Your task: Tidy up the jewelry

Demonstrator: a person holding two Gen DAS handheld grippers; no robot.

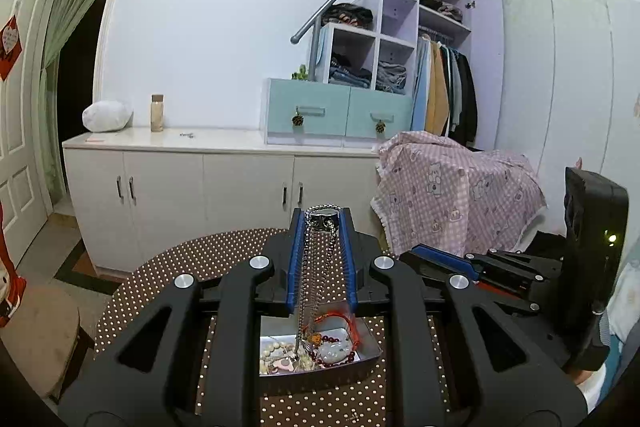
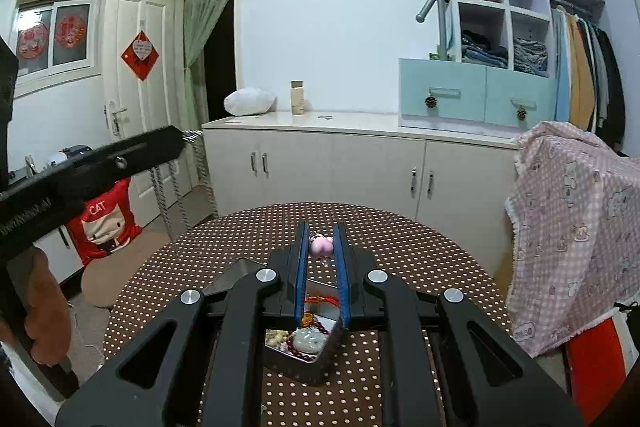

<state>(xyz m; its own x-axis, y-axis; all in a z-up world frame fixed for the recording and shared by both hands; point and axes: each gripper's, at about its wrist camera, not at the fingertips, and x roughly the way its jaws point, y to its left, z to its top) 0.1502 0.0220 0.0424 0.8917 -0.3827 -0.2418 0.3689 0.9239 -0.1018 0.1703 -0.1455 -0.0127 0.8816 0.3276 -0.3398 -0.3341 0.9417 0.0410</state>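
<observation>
- Left gripper, black with blue-lined fingers, raised above the bench, clenched on a long silver chain necklace at the tips.
- Silver chain pinched with its dark round pendant piece at the fingertips, several strands hanging straight down between the fingers toward 6 o'clock, lower ends reaching into the tin.
- Shallow rectangular silver metal tin on the round brown bench with white polka dots, right under both grippers.
- Inside the tin: cream pearl-like bead strand at 9 o'clock, dark red bead bracelet and pale jade-coloured carved pendant at 3 o'clock, red cord at 12 o'clock.
- Right gripper, same black and blue build, clenched on a small pink heart-shaped charm near the tips, lifted clear of the tin.
- Whether a thin cord trails from the pink charm: cannot tell.
- Seen from the right wrist, left gripper at 9 o'clock, chain strands dangling from its tip.
- Pink checked cloth with cartoon prints at 3 o'clock beyond the bench.
- White low cabinet at 12 o'clock along the wall.
</observation>
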